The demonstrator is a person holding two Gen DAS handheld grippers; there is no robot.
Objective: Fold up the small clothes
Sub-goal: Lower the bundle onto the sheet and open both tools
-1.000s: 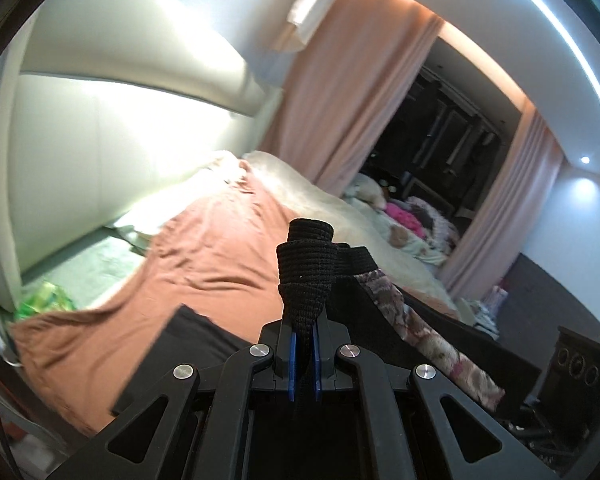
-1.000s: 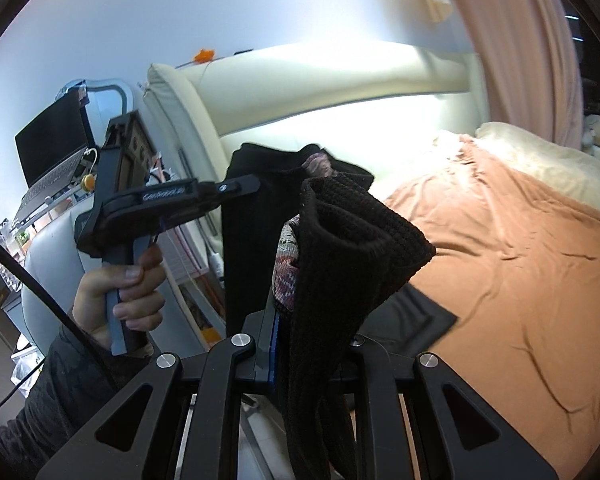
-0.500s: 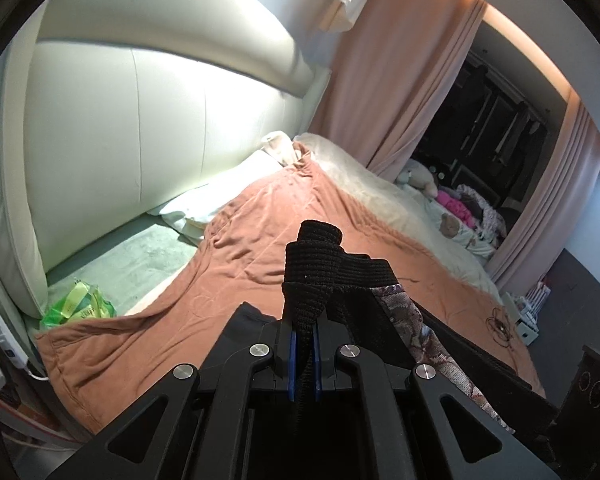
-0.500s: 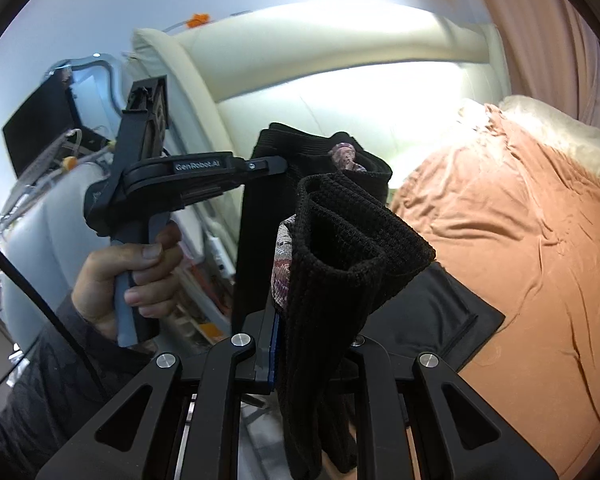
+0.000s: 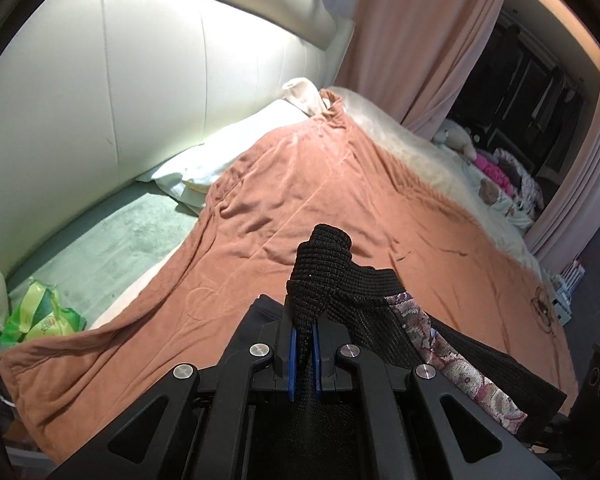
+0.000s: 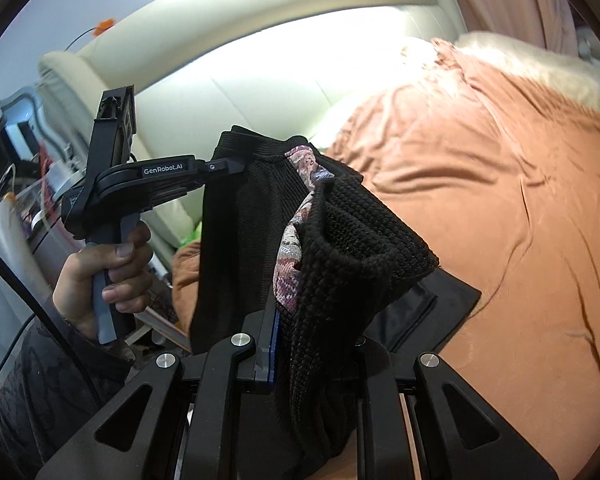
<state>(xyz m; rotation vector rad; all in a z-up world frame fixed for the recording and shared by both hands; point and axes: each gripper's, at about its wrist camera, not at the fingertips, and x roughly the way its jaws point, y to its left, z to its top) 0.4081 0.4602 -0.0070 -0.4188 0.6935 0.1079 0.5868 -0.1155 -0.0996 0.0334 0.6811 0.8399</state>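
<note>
I've got both claws clamped on one garment, a black ribbed-knit piece with a pink-purple patterned band (image 6: 300, 236). My left gripper (image 5: 303, 350) pinches a bunched knit corner between its blue pads (image 5: 292, 354), fully closed on cloth. My right gripper (image 6: 296, 344) is closed too, on a thick roll of the same knit; only its left blue pad shows, the other is buried in fabric.

The garment hangs in the air between the two grips, above the near edge of the rust-orange bedspread (image 5: 300, 184). Held at two corners like this so it drapes flat, I judge, ready to lay down for folding. A flat black cloth (image 6: 432, 304) already lies on the bedspread under it; can't tell if it's part of the same piece.

From the right wrist camera I see the person's left hand (image 6: 104, 276) wrapped round the other tool's handle. Side of that tool reads "GenRobot.AI" (image 6: 163, 171). Smaller label below it, unreadable.

Green plastic packet (image 5: 40, 316) sits on the pale green sheet by the cream padded headboard (image 5: 100, 92); print too small to read.
</note>
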